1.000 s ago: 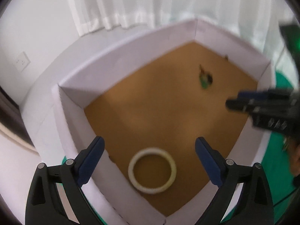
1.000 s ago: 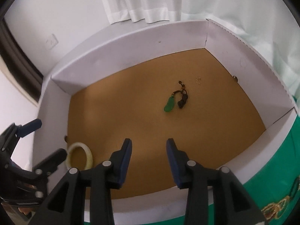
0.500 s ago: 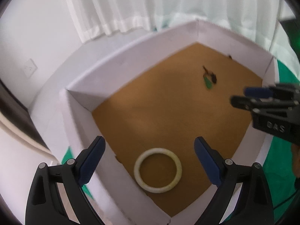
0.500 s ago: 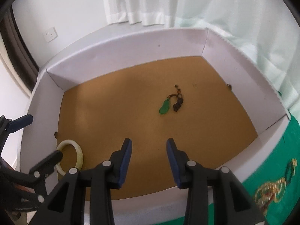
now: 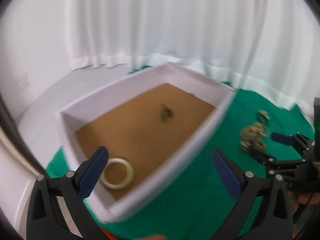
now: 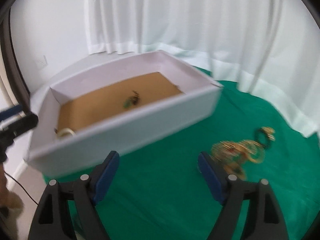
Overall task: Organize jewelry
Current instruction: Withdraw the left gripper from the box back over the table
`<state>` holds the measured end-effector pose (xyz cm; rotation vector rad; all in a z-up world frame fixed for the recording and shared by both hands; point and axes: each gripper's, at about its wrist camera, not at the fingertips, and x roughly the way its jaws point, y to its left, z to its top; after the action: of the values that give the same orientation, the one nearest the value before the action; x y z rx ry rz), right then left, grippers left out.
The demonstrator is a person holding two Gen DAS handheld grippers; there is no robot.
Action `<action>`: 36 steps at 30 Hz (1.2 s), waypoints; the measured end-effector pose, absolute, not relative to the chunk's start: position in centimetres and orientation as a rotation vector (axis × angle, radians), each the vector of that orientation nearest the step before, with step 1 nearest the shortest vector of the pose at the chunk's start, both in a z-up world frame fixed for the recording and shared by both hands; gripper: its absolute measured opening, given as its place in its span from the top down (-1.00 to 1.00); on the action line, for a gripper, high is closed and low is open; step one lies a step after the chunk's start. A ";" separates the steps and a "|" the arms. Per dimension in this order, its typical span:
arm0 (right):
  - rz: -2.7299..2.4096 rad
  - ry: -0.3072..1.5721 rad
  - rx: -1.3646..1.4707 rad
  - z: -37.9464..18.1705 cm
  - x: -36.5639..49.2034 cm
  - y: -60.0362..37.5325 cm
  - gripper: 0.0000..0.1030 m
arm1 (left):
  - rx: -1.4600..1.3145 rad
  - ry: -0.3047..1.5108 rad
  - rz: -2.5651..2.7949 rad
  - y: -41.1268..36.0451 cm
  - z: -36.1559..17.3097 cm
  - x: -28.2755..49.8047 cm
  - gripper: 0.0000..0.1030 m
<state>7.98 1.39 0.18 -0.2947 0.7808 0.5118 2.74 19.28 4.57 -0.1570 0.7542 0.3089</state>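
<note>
Going left to right: the left gripper (image 5: 160, 172) has its jaws wide apart with nothing between them, parked over the near corner of the white cardboard box with the brown floor (image 5: 192, 146). Lying flat in that corner is a cream ring-shaped bangle (image 5: 117, 173). I'd guess it's stiff, light and a bit slick, so pinching across the band at one spot beats trying to span the whole ring. Mid-box there's a small green pendant on a dark cord (image 6: 132, 101). It's blurry, so I can't call its long axis.

On the green cloth over the bench (image 6: 160, 190), to the right of the box, sits the tangled pile of gold-coloured jewellery (image 6: 238, 152), running roughly from near-left to far-right. Probably floppy, light and snaggy, so grab a thick bunch, not one thin loop. The right gripper (image 6: 159, 172) is also spread open and empty, hanging just short of that pile.
</note>
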 end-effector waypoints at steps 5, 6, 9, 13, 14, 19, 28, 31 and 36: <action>0.388 0.776 -0.297 -0.9 4.7 -5.1 -0.61 | -0.130 0.811 0.137 13.6 3.1 3.5 -0.99; 0.371 0.783 -0.282 -1.2 4.2 -6.3 -0.61 | -0.133 0.821 0.112 12.9 2.6 3.7 -0.99; 0.308 0.806 -0.227 -1.9 2.6 -10.5 -0.61 | -0.182 0.852 0.023 10.5 1.1 3.9 -0.99; 0.227 0.814 -0.191 -3.0 1.3 -14.6 -0.60 | -0.211 0.886 -0.009 8.1 -0.8 4.1 -0.99; 0.205 0.821 -0.181 -3.3 0.9 -15.6 -0.60 | -0.203 0.887 -0.006 7.5 -1.0 4.0 -0.99; 0.142 0.846 -0.140 -4.8 -0.1 -18.9 -0.61 | -0.143 0.891 0.001 5.7 -1.6 3.7 -0.99; 0.102 0.891 -0.073 -6.6 -0.7 -21.8 -0.61 | -0.035 1.004 0.025 5.2 -3.9 4.3 -0.99; 0.113 0.901 -0.058 -7.1 -0.6 -21.6 -0.61 | -0.025 1.042 0.039 5.3 -4.7 4.8 -0.99; 0.134 0.907 -0.049 -7.4 -0.9 -21.4 -0.61 | -0.051 1.064 0.038 5.4 -5.3 5.2 -0.99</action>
<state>-0.86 -21.41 -7.41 -0.0488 0.9067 0.1337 5.22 5.42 -5.35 -0.0508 1.0641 0.0380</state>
